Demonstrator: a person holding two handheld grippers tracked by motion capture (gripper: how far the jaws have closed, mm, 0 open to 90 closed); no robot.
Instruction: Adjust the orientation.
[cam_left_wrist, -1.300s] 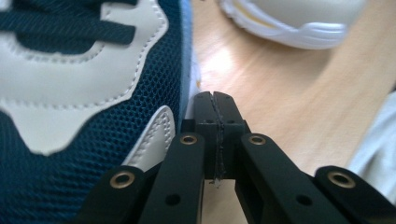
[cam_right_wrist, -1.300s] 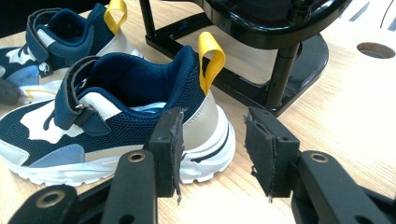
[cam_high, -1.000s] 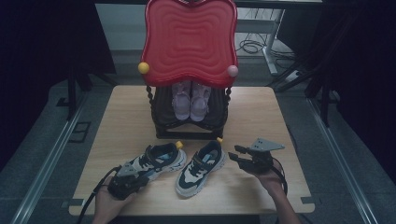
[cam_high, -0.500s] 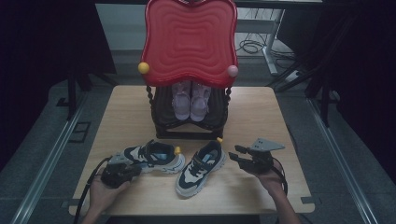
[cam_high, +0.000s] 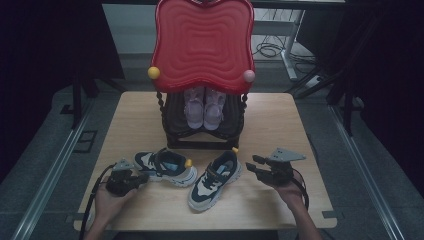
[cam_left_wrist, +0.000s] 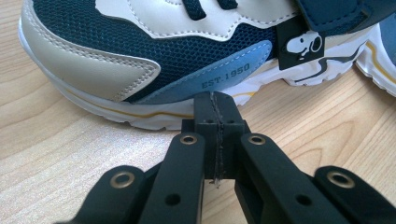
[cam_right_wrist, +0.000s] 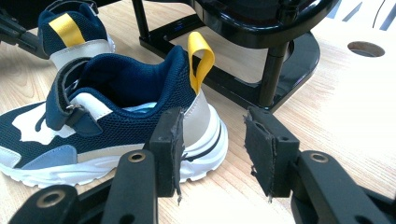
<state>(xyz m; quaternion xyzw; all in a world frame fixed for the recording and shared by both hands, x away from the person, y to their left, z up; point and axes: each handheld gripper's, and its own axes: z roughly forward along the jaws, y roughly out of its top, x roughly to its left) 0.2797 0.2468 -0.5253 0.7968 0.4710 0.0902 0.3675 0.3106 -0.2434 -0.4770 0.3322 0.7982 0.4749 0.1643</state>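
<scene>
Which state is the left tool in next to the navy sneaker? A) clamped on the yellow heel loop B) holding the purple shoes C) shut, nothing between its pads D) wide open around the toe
C: in the left gripper view the left tool has its pads pressed flat together with nothing between them, tip just short of the white sole of the left sneaker, on the table.

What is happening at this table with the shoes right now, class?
A person holds a two-jaw gripper in each hand at a wooden table. The left gripper, jaws shut with nothing between them, sits at the toe of the left navy-and-white sneaker. The right gripper, jaws open and empty, waits beside the heel of the right navy-and-white sneaker. Behind them a black shoe rack with a red top holds a pair of pink sneakers.
</scene>
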